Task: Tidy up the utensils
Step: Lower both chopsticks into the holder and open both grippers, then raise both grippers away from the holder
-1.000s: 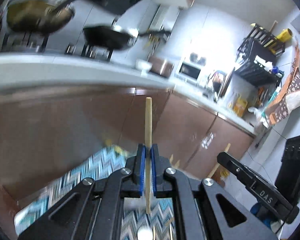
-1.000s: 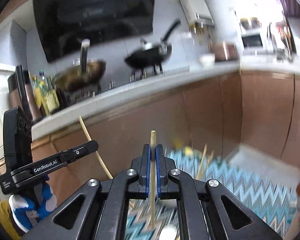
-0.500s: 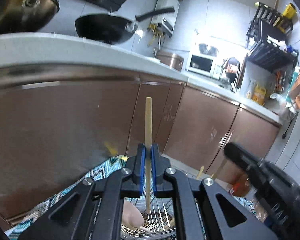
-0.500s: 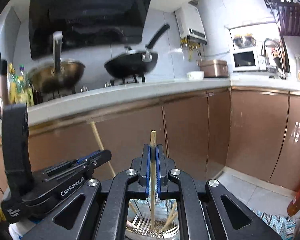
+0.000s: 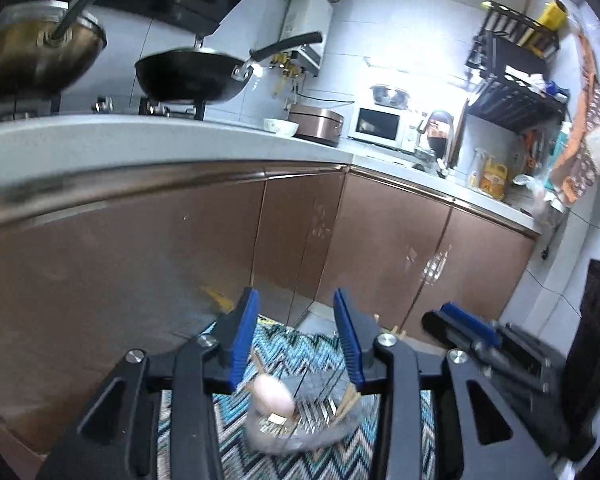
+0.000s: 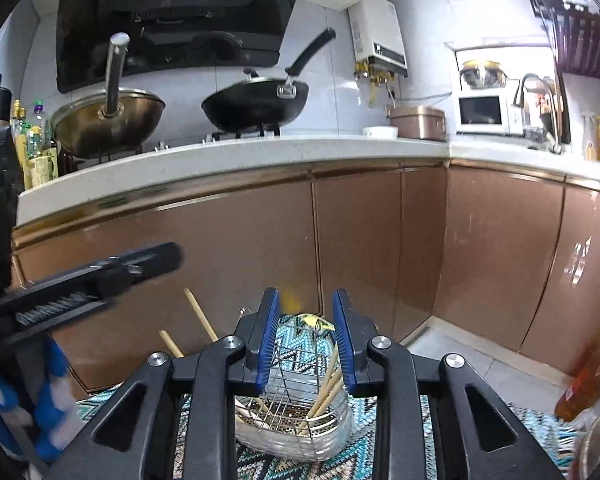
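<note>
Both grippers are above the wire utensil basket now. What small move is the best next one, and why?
Probably lift both grippers straight up and away from the wire basket. The jaws of the left gripper and the right gripper are opening with nothing between them, and chopsticks already stand inside the basket, so a clean retreat avoids knocking them.

Kitchen, low viewpoint. Brown glossy cabinet doors (image 6: 236,248) straight ahead of the claw, under a pale speckled countertop (image 6: 228,160). Above: black wok (image 6: 256,104) and brass-coloured pot (image 6: 108,120) on the hob, dark extractor hood (image 6: 172,12). White tiled wall. Microwave (image 6: 482,114) up right, brightly lit. Zigzag teal mat (image 5: 296,344) below.
</note>
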`<control>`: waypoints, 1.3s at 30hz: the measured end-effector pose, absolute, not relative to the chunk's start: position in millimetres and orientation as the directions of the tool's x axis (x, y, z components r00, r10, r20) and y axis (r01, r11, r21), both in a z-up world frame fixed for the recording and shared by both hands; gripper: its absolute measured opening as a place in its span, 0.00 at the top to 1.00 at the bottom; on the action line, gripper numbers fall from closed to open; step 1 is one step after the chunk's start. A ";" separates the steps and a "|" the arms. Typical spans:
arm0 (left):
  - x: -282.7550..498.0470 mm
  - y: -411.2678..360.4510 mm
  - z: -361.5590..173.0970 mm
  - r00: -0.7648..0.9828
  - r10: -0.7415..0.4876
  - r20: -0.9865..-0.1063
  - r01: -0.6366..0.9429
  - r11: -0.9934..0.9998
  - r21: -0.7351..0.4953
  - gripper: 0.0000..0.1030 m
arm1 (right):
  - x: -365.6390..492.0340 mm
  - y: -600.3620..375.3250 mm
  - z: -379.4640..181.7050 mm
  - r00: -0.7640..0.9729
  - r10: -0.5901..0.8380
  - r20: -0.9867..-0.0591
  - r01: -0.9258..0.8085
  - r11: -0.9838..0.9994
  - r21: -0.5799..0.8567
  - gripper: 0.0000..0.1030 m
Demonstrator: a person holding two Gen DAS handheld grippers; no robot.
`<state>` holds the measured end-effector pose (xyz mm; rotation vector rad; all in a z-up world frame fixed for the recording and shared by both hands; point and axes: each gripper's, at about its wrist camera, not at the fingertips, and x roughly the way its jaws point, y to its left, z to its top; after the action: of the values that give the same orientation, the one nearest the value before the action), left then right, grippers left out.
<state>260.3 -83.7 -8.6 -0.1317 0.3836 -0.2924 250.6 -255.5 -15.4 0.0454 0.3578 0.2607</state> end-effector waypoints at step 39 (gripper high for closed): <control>70.6 68.0 24.4 0.891 -0.243 -0.383 0.180 0.964 -0.193 0.57 | 47.6 -245.0 45.5 0.895 0.188 -0.403 -0.181 0.982 0.055 0.73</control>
<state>70.6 68.0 24.4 -0.1544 0.4165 -0.2208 47.6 -245.0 45.5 0.0162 0.4197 0.1915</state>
